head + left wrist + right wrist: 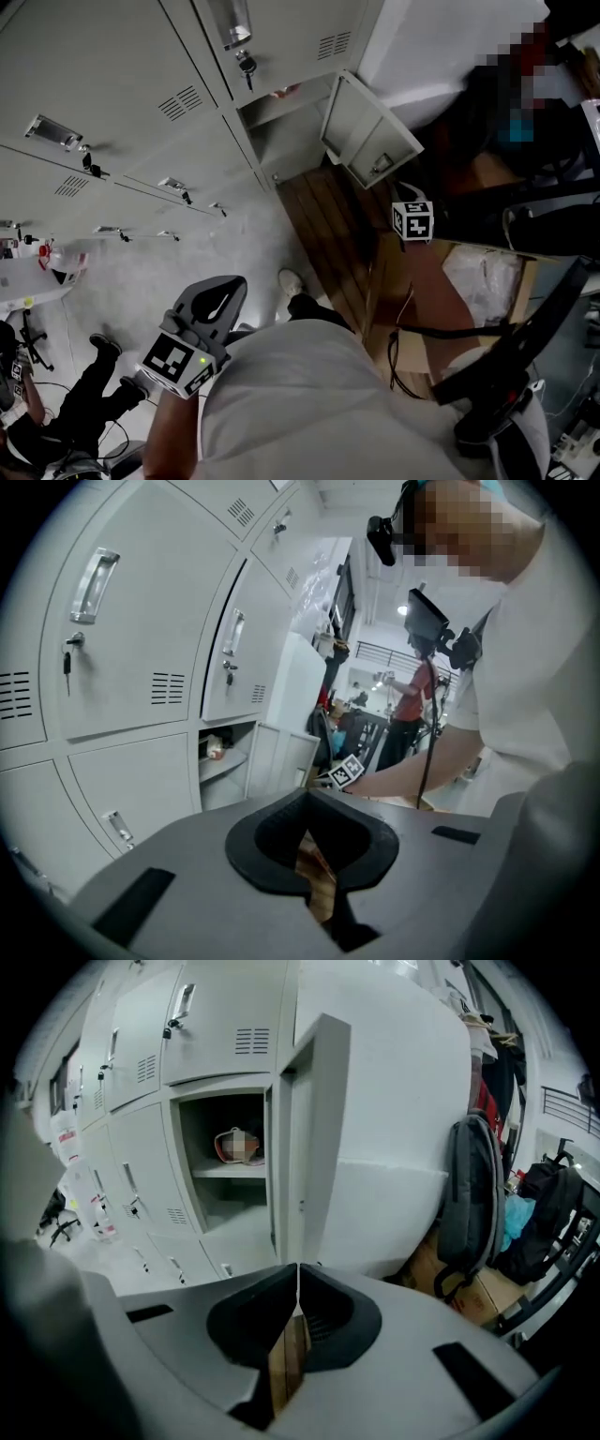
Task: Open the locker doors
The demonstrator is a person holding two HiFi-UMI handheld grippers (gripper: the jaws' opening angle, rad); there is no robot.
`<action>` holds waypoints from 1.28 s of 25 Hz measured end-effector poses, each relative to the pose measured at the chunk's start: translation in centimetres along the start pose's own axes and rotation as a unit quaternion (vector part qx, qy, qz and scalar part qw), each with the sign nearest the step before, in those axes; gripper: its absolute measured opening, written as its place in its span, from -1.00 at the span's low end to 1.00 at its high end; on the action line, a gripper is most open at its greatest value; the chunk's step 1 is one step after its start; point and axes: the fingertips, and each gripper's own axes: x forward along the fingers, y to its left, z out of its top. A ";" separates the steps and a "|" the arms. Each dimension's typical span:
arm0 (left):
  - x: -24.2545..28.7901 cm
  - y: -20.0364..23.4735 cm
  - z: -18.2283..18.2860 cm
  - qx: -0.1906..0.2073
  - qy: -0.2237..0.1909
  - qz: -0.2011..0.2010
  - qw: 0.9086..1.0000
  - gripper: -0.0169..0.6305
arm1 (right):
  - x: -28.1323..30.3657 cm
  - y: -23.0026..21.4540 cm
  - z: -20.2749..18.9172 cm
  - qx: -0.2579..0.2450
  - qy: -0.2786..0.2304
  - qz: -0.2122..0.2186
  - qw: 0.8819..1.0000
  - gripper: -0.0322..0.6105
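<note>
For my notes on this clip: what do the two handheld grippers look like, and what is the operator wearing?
Both the left gripper and the right gripper have smooth grey shell-like jaws around a dark-lined, teardrop-shaped hollow. Each carries a white cube with black square markers: the left cube, the right cube. The person wears a white short-sleeved top and dark trousers.
</note>
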 end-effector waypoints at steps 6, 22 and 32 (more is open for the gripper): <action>-4.0 1.0 -1.1 -0.007 -0.032 0.008 0.999 -0.91 | -4.2 9.0 2.3 -0.020 -0.031 0.047 0.998 -0.84; -22.6 3.9 -6.4 -0.032 -0.114 0.065 0.991 -0.91 | -18.9 42.3 15.3 -0.175 -0.156 0.258 0.937 -0.84; -32.9 4.0 -10.0 -0.037 -0.156 0.104 0.981 -0.91 | -27.5 57.0 20.9 -0.200 -0.220 0.323 0.899 -0.84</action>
